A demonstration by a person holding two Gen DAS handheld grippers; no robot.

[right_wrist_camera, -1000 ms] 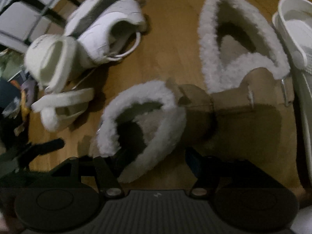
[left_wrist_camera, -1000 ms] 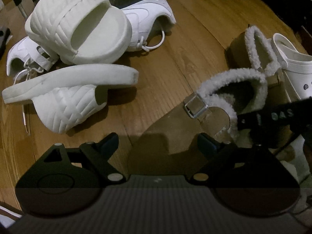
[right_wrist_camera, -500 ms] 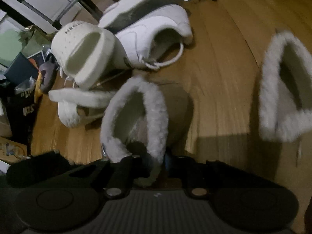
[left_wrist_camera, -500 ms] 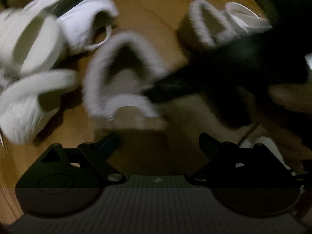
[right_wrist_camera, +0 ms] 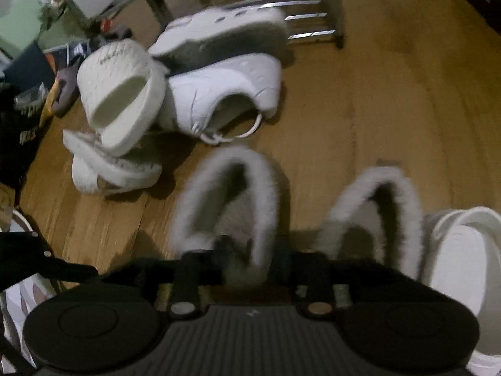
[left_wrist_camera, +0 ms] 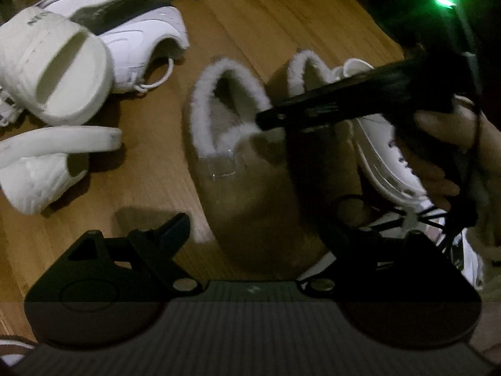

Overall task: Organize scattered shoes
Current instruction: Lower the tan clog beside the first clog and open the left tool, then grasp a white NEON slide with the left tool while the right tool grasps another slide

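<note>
Two tan fleece-lined slippers sit side by side at frame centre: the left slipper and the right slipper, toes toward you. They look light, with a soft suede body that gives under pressure and a plush collar that compresses and could slip. Take hold across the collar wall or the firmer sole edge, not the fluff alone.

Your right gripper sits low centre in its own view, jaws opening, with the left slipper's fleece rim between them. Blur hides whether the pads still press.

Your left gripper stands wide and empty at the bottom of its frame, above the slipper's toe.

Further out: white slides and a white sneaker piled upper left, another white sneaker at right, all on the wood floor.
</note>
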